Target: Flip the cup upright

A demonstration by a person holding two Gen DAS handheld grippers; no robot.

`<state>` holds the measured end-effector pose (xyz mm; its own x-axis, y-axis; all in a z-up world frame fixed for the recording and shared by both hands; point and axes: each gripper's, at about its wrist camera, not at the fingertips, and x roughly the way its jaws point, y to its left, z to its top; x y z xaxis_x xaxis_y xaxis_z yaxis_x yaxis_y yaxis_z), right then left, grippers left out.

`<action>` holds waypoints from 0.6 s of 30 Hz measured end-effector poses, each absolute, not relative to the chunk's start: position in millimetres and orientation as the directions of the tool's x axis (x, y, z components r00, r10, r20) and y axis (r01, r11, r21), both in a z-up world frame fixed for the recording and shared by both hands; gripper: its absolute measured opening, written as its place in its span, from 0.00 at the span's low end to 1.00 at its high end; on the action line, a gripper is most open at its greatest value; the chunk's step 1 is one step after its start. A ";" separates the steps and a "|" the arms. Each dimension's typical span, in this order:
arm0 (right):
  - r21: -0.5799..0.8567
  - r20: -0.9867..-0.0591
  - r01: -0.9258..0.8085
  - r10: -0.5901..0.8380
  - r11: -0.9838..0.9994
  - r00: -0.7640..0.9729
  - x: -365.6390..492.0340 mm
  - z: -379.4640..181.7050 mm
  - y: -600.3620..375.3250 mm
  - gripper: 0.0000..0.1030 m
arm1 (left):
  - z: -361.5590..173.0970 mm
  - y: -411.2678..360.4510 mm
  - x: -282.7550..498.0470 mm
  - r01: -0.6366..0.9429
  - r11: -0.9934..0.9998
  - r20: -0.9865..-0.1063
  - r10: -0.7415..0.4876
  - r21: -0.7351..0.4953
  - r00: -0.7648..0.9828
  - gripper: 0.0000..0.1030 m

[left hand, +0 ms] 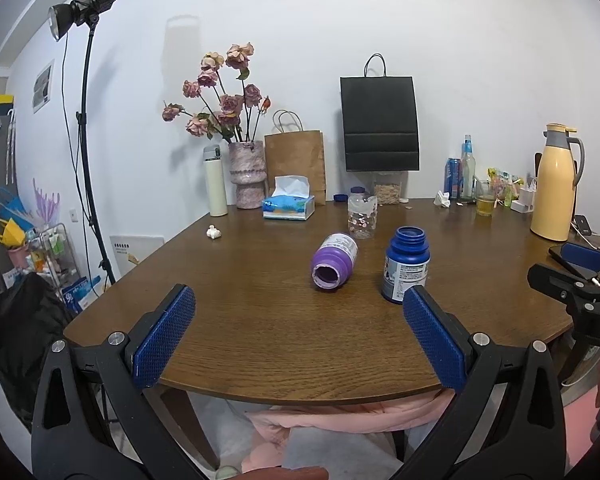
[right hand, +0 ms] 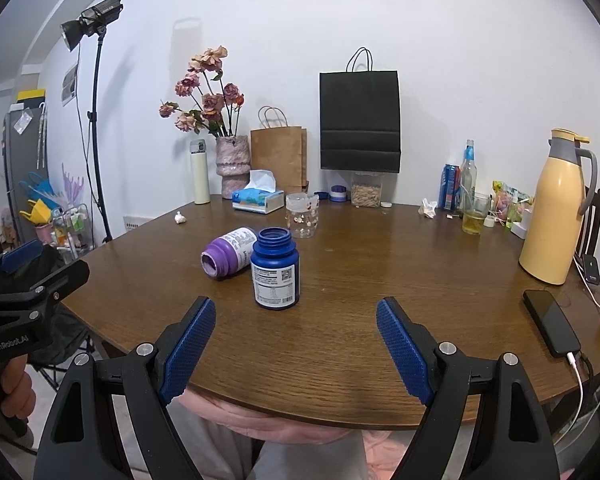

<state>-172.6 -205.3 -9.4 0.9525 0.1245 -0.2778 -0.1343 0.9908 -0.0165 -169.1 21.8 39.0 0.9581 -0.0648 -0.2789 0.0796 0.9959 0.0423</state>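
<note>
A clear glass cup (left hand: 362, 218) with pink dots stands past mid-table, also seen in the right wrist view (right hand: 302, 216); which end is up I cannot tell. A purple bottle (left hand: 335, 261) lies on its side, mouth toward me (right hand: 230, 254). Beside it, a lidless blue bottle (left hand: 406, 264) stands upright (right hand: 275, 269). My left gripper (left hand: 300, 300) is open and empty, short of the bottles near the table's front edge. My right gripper (right hand: 296, 308) is open too, just behind the blue bottle, holding nothing.
The round wooden table (right hand: 340, 344) carries a tissue box (left hand: 288, 204), flower vase (left hand: 246, 174), white flask (left hand: 215, 182), paper bags, a yellow jug (right hand: 554, 208), a glass of tea (right hand: 474, 216) and a phone (right hand: 550, 326) on a cable. A light stand (left hand: 86, 120) is at left.
</note>
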 end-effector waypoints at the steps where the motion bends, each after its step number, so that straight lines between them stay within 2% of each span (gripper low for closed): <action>1: -0.016 -0.279 -0.134 0.124 0.991 0.952 -172.4 -9.2 -205.4 0.84 | 39.3 22.0 -169.0 0.078 0.996 -0.278 -0.063 0.042 0.958 1.00; 18: -0.030 -0.275 -0.141 0.128 0.990 0.953 -170.5 -11.1 -199.9 0.84 | 45.0 23.0 -165.8 0.073 0.997 -0.279 -0.063 0.026 0.958 1.00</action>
<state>-170.5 -199.9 -11.1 0.9528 0.1279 -0.2754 -0.1414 0.9895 -0.0297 -165.8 23.0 45.0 0.9581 -0.0627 -0.2794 0.0729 0.9970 0.0261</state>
